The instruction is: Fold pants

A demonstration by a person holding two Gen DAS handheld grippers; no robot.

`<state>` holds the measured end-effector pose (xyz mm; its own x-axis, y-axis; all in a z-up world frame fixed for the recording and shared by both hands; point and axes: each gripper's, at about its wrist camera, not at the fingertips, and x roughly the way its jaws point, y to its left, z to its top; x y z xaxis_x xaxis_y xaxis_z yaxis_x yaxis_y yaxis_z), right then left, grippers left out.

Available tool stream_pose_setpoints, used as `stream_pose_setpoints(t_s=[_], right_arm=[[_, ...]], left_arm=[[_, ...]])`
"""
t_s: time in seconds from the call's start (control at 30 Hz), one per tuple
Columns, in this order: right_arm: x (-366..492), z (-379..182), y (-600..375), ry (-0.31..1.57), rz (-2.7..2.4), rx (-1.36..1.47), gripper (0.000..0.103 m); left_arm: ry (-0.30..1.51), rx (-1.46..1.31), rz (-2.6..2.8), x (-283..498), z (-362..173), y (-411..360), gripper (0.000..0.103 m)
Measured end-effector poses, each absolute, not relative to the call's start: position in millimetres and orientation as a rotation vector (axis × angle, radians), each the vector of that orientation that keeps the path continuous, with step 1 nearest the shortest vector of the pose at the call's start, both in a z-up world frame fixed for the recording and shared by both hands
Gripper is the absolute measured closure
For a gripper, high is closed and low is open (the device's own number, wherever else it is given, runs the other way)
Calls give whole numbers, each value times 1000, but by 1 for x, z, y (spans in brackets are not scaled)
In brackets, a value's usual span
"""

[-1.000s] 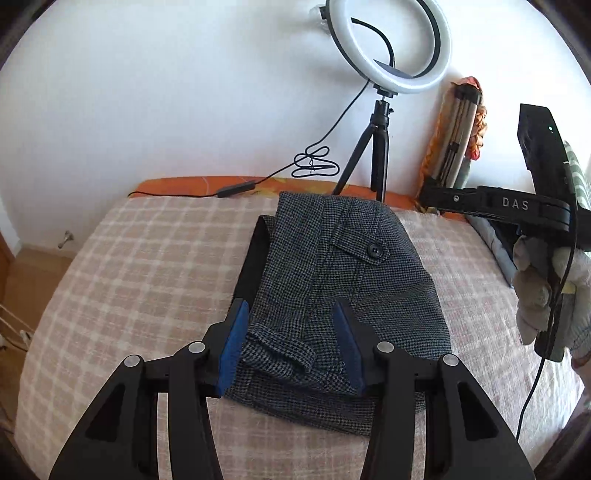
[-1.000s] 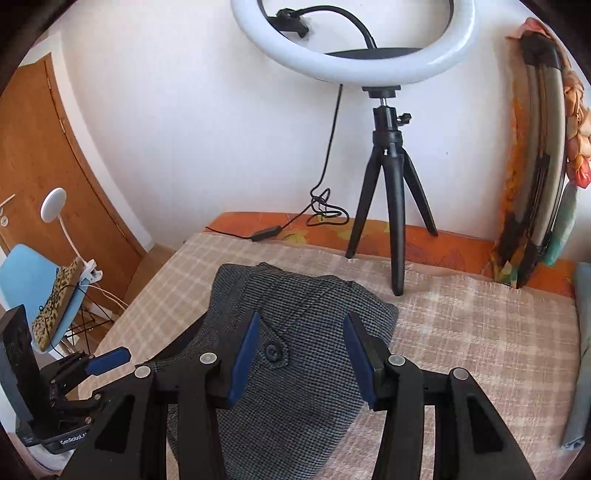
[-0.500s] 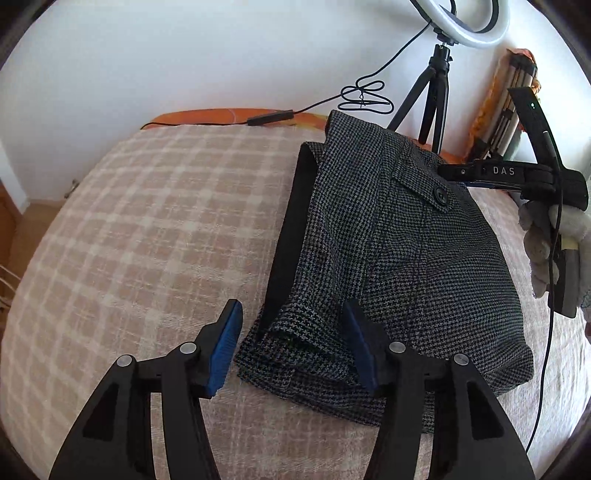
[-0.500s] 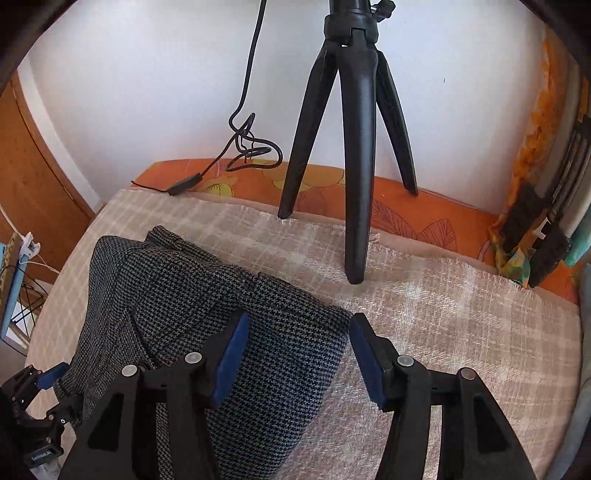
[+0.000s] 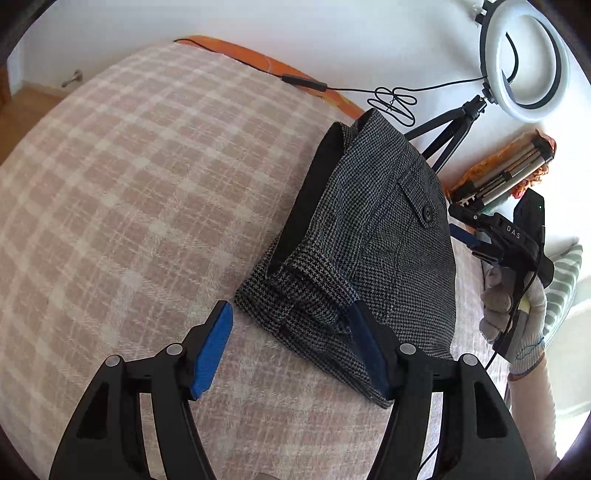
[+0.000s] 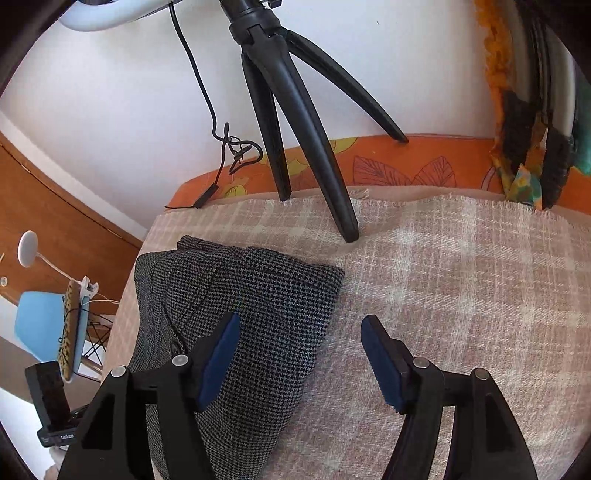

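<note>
Pants (image 5: 373,236): folded houndstooth wool bundle on plaid woven blanket (image 5: 147,184).

bright daylight | soft shadows | sharp, perhaps overexposed wall (image 5: 332,29) | fisheye-bent edges

Black tools (image 5: 290,332), blue pads (image 6: 218,360), seemingly grey knit glove (image 5: 515,317)

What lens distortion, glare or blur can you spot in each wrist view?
Left wrist view: fisheye bends the checked blanket into a dome, and the ring light glares white. Right wrist view: tripod legs look splayed and stretched; pants sharp; dark corner vignetting in both.
</note>
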<state>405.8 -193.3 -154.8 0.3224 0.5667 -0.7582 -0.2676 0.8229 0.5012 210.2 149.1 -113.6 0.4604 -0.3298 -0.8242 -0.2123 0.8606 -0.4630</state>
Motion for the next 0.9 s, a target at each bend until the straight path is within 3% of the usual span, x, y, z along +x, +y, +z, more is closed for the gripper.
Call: stream_pose_setpoints(t_s=[0.07,0.43,0.57,0.83,0.87,0.9], right_arm=[[406,-159,-195,1128,572,336,32],[414,-188,-216,1137,671,604,30],[416,-194,-222,1111,690,702,30],[413,-183,-197,1085,684,595,30],[412,-183,-197,1083,678,593,32],[411,-183,-197,1082,674,593,42]], left_arm=[[1120,-588,-53,213,-117,150,31],[1027,-830,-31,213,-146,165,30],[1019,-760,-24,213,-146,153,31],[1003,-616,-9,221,-151,130,31],[999,-609,-3,221,-152,129,36],[992,-601,2,223,-153,127,44]])
